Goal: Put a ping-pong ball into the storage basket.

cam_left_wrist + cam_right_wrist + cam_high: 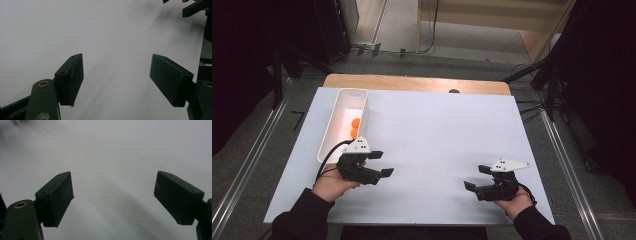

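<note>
A white rectangular bin [343,102] stands at the left of the white table [437,130], with two or three orange balls [355,123] inside. My left gripper [382,164] is held just below the bin's near end, pointing right, open and empty. In the left gripper view its jaws [116,77] stand wide apart over bare table. My right gripper [477,177] is at the near right, pointing left, open and empty. The right gripper view shows its jaws [113,197] spread over the white surface.
A wooden strip [417,83] runs along the table's far edge. Black stands and cables sit on the floor at both sides. The other gripper [195,6] shows far off at the top right of the left gripper view.
</note>
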Demonstrator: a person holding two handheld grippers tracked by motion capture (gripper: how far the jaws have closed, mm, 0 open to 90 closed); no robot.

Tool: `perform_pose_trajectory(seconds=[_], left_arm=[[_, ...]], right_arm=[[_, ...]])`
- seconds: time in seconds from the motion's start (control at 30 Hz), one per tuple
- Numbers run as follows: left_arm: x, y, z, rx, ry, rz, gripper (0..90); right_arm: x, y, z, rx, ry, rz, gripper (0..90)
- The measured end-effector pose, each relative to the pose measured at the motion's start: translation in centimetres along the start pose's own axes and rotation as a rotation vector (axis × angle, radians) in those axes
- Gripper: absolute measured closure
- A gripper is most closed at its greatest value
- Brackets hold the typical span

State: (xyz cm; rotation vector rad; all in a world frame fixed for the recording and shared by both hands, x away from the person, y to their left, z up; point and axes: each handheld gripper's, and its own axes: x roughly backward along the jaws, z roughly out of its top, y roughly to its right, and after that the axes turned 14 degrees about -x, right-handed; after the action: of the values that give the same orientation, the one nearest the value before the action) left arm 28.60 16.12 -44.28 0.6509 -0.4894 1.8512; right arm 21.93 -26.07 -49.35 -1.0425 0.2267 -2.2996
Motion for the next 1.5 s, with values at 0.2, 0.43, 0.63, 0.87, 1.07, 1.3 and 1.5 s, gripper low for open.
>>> perform_pose_trajectory(seconds=[0.2,0.43,0.63,0.87,1.07,1.3,1.5], left_arm=[[0.1,0.4,-0.7,-0.017,-0.011,-0.015,27.9],[-0.1,0.8,-1.4,-0.025,-0.006,-0.030,27.9],[-0.2,1.1,-1.9,-0.030,-0.023,-0.040,27.9],[-0.1,1.2,-2.7,-0.022,-0.052,-0.039,27.9],[0.3,1.2,-3.3,-0.013,-0.059,-0.043,27.9],[0.7,1.4,-3.9,-0.016,-0.067,-0.056,27.9],[0.8,1.6,-4.3,-0.024,-0.092,-0.053,27.9]], right_arm=[[0.0,0.0,0.0,-0.002,0.000,-0.002,14.3],[-0.1,0.0,0.0,-0.002,-0.001,-0.006,14.3],[-0.1,0.0,0.0,-0.002,-0.004,-0.004,14.3],[-0.1,0.0,0.0,-0.004,-0.005,-0.005,14.3],[-0.1,0.0,0.0,-0.009,-0.010,-0.001,14.3],[-0.2,0.0,-0.1,-0.002,-0.012,-0.005,14.3],[-0.2,-0.1,-0.2,-0.003,-0.016,-0.001,14.3]])
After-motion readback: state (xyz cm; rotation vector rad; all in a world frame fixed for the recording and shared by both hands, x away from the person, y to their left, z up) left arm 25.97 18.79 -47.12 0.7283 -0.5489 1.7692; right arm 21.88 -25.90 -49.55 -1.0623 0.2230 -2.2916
